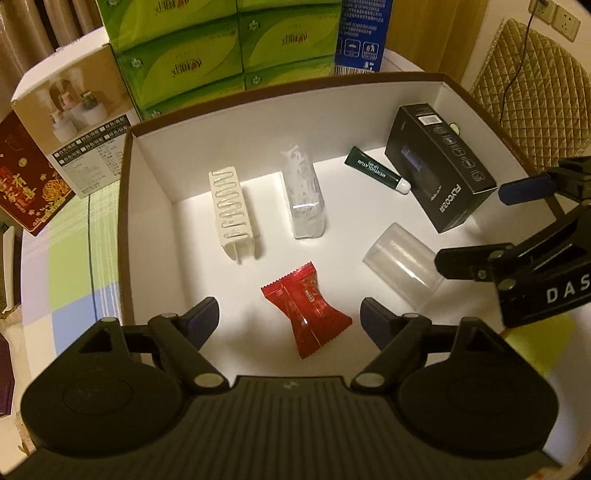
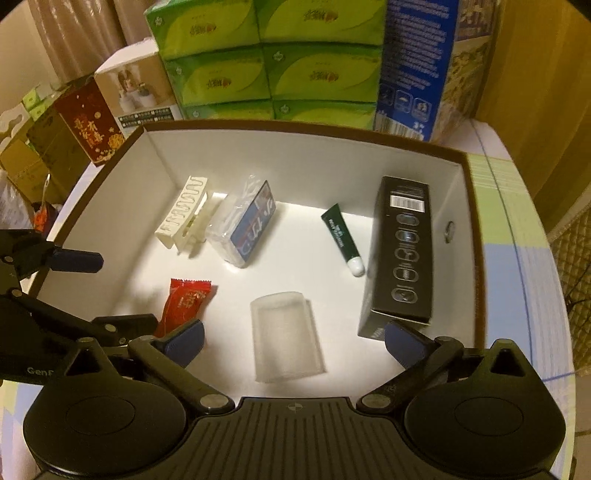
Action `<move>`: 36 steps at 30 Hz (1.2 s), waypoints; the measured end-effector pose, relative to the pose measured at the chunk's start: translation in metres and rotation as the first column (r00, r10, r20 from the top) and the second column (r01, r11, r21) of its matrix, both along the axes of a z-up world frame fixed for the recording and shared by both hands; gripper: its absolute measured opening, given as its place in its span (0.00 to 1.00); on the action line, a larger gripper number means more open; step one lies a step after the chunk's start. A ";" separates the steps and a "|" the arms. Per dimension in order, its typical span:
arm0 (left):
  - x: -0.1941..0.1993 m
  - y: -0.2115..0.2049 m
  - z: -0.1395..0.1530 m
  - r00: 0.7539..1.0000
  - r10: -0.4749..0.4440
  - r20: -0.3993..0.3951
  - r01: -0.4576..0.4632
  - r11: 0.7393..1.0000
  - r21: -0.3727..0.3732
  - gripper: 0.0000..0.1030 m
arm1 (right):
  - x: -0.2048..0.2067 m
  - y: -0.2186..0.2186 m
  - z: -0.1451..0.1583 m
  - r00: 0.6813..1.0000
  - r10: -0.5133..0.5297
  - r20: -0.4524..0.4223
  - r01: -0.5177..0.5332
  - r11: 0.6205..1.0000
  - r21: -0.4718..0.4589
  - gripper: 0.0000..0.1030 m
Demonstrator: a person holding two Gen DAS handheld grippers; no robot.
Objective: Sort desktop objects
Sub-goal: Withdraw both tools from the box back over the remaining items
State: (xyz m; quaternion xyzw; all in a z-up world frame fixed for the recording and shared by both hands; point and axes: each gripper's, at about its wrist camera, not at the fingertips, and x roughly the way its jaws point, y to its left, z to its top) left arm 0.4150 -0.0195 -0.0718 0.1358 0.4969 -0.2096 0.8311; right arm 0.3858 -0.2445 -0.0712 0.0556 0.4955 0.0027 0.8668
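Observation:
A white-lined box with a brown rim (image 1: 125, 206) (image 2: 472, 236) holds the objects. Inside lie a red candy packet (image 1: 306, 314) (image 2: 184, 302), a clear plastic cup on its side (image 1: 402, 262) (image 2: 286, 336), a white clip rack (image 1: 232, 214) (image 2: 184, 214), a clear swab pack (image 1: 304, 195) (image 2: 243, 225), a green tube (image 1: 376, 170) (image 2: 343, 240) and a black carton (image 1: 439, 166) (image 2: 402, 251). My left gripper (image 1: 290, 317) is open and empty above the candy. My right gripper (image 2: 293, 343) is open and empty above the cup.
Green tissue packs (image 1: 229, 48) (image 2: 273, 62), a blue carton (image 1: 362, 33) (image 2: 417, 66), a white photo carton (image 1: 81, 122) and a red box (image 1: 26, 177) (image 2: 92, 122) stand behind the box. A quilted chair (image 1: 532, 92) is at the right. The tablecloth is checked.

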 end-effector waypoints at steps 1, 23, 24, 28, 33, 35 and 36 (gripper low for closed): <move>-0.001 0.001 0.002 1.000 0.000 0.004 0.000 1.000 -0.001 0.80 | -0.003 -0.001 0.002 1.000 -0.005 0.005 0.005 1.000 0.003 0.98; -0.068 0.018 0.057 0.992 0.066 0.104 -0.064 0.998 -0.023 0.85 | -0.081 0.009 0.056 0.993 -0.051 0.103 0.047 0.998 0.044 0.98; -0.072 0.019 0.059 0.991 0.071 0.110 -0.069 0.997 -0.022 0.86 | -0.085 0.010 0.058 0.993 -0.050 0.107 0.045 0.998 0.046 0.98; -0.093 0.025 0.068 0.987 0.087 0.133 -0.084 0.996 -0.030 0.87 | -0.103 0.014 0.065 0.991 -0.051 0.123 0.044 0.997 0.062 0.98; -0.118 0.033 0.076 0.982 0.109 0.156 -0.104 0.994 -0.040 0.87 | -0.125 0.019 0.073 0.989 -0.051 0.140 0.042 0.997 0.073 0.98; -0.128 0.035 0.080 0.979 0.117 0.166 -0.111 0.993 -0.044 0.87 | -0.133 0.022 0.074 0.989 -0.051 0.139 0.041 0.996 0.073 0.98; -0.134 0.036 0.082 0.978 0.121 0.172 -0.115 0.992 -0.047 0.87 | -0.137 0.023 0.075 0.989 -0.051 0.141 0.041 0.996 0.074 0.98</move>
